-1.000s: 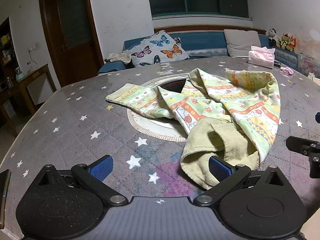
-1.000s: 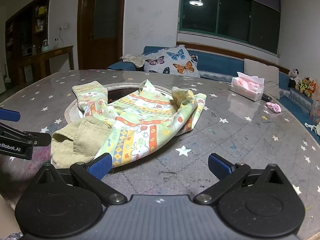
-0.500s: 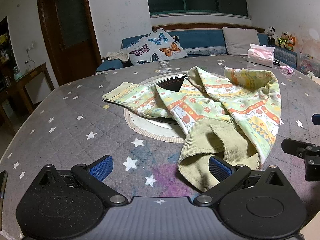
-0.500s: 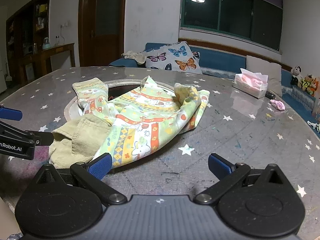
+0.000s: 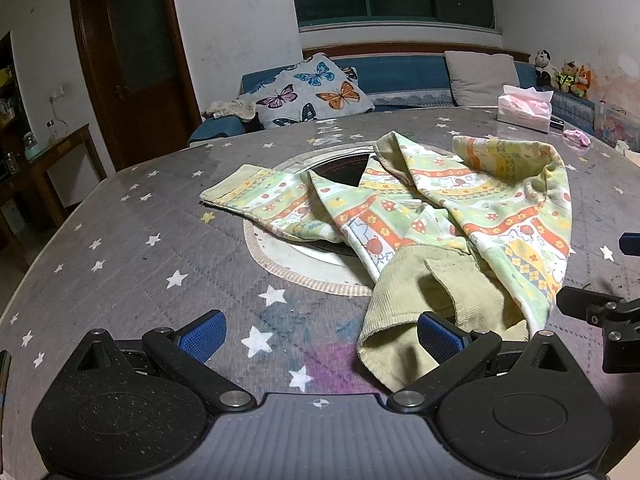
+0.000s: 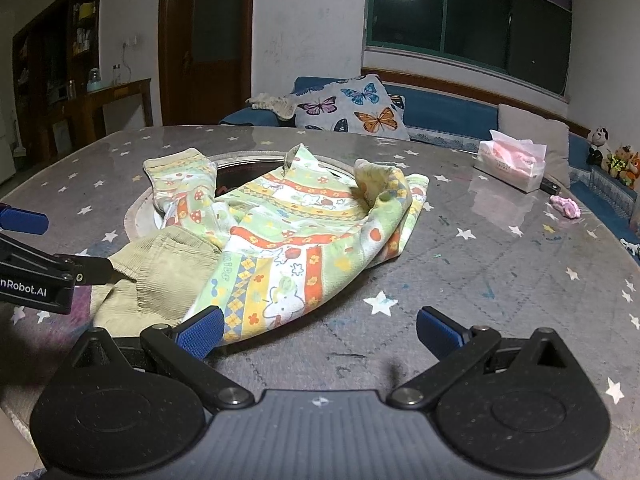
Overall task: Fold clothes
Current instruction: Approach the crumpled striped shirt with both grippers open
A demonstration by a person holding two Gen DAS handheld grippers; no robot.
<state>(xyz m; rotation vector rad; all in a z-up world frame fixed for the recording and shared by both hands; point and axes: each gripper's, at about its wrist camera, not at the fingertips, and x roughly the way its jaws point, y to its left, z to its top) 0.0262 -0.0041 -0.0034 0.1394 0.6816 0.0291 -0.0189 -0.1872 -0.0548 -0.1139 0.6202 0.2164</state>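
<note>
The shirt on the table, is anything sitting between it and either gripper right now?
Nothing visible. The shirt lies crumpled on the table, its near hem right in front of the left gripper and the right gripper, both with jaws open. The tissue box sits far off to the right.

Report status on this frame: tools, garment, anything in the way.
Left tool and right tool open, empty, at the near hem. Patterned garment crumpled, unfolded, draped over the table's round inset. Tissue box far off, no obstruction.
</note>
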